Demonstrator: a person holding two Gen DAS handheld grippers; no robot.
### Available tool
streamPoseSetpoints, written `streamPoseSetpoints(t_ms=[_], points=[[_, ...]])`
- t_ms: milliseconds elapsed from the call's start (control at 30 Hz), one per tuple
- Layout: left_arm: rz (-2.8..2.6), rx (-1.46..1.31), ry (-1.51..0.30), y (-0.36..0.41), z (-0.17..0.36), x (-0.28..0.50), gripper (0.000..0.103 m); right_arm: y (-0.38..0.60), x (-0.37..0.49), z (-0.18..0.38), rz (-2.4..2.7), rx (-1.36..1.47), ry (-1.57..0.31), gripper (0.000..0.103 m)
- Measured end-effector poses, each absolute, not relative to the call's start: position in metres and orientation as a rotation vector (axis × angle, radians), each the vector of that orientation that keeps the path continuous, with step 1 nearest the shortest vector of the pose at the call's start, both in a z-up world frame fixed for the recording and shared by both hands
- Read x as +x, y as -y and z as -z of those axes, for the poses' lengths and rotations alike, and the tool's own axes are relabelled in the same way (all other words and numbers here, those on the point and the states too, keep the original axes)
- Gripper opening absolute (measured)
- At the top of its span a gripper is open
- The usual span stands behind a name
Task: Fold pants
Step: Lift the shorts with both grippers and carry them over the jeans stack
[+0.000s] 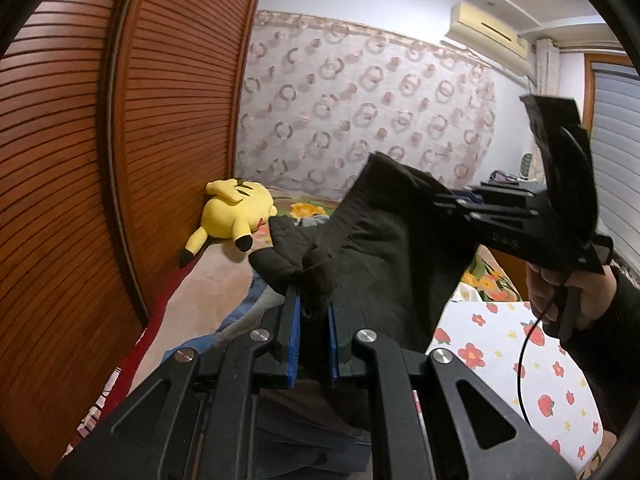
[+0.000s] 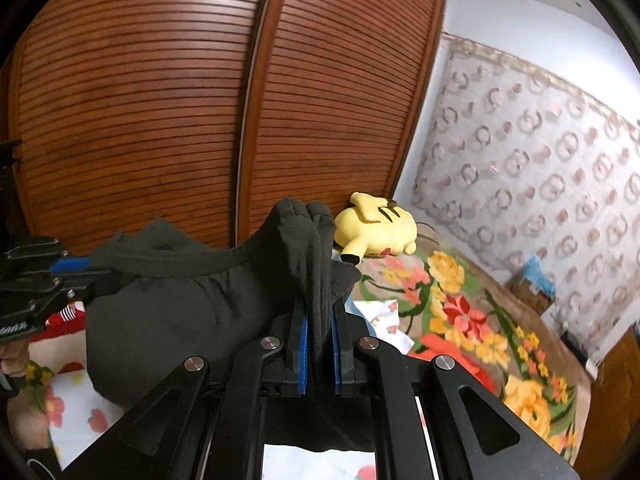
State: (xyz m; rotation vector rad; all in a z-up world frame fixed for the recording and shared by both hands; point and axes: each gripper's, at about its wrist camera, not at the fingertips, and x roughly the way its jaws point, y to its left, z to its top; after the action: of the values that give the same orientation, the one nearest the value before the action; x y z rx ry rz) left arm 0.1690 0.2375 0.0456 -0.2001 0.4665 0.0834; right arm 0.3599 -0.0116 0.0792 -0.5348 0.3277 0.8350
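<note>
Black pants hang in the air between my two grippers, above the bed. My left gripper is shut on one end of the waistband, the cloth bunched between its blue pads. My right gripper is shut on the other end of the pants. In the left wrist view the right gripper shows at the right, held by a hand, pinching the cloth. In the right wrist view the left gripper shows at the left, gripping the waistband. The legs hang down out of sight.
A yellow plush toy lies on the bed by the wooden slatted wardrobe doors. A flowered blanket and a white sheet with red flowers cover the bed. A patterned curtain hangs behind.
</note>
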Motion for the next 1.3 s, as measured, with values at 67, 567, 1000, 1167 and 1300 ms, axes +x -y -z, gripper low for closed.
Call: streamPoseSetpoints(t_ms=[67,567,1000,1167,1300], points=[[-0.094,-0.213,-0.469,-0.243,-0.041,0.169,0.012,0.001,0.365,-0.077,-0.842,-0.536,-0.33,0.009],[-0.181,-0.238,-0.531,-0.266,-0.017,0.176,0.025,-0.031,0.409,-0.052,-0.844,-0.476,-0.439,0.021],[-0.143,-0.181,-0.51,-0.252,-0.02,0.181,0.062,0.014,0.387,-0.065,-0.893,-0.316,-0.461,0.031],[-0.131,-0.167,-0.58,-0.242,-0.001,0.192,0.062,0.009,0.39,-0.054,-0.915,-0.337,-0.483,0.03],[-0.134,-0.164,-0.613,-0.24,0.009,0.196,0.062,0.006,0.415,-0.046,-0.866,-0.359,-0.513,0.03]])
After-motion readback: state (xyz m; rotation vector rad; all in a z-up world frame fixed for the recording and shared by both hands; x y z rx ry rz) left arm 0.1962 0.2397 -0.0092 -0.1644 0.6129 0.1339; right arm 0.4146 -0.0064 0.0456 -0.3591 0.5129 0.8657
